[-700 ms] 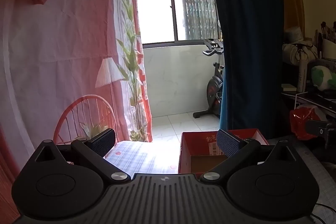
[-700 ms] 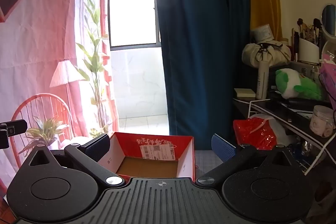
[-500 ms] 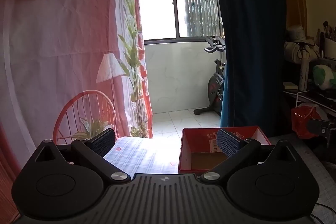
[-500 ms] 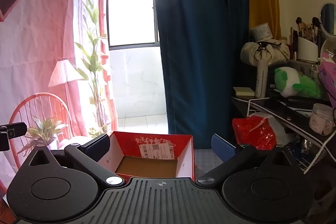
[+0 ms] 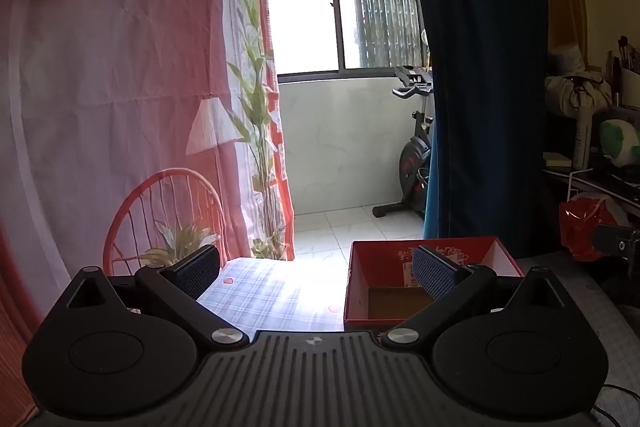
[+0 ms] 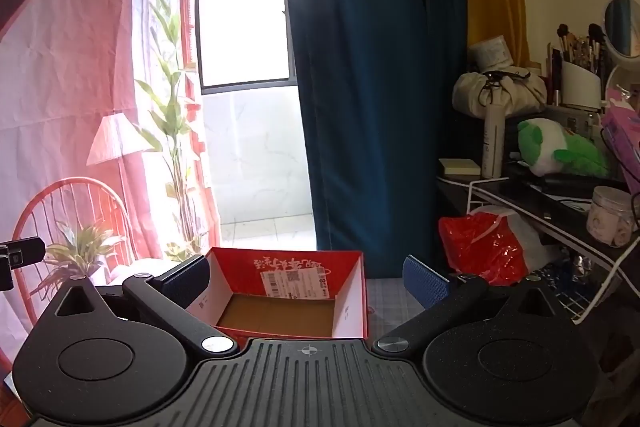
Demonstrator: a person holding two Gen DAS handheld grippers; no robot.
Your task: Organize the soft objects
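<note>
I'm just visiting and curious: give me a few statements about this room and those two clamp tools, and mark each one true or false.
1. The red box is full of toys. False: it is empty, its brown bottom bare.
2. Both the left gripper and the right gripper stand open and hold nothing. True.
3. A green and white plush toy lies on the shelf at right. True.
4. The curtain beside the window is bright yellow all over. False: the blue curtain hangs there.
5. An exercise bike stands near the window. True.
</note>
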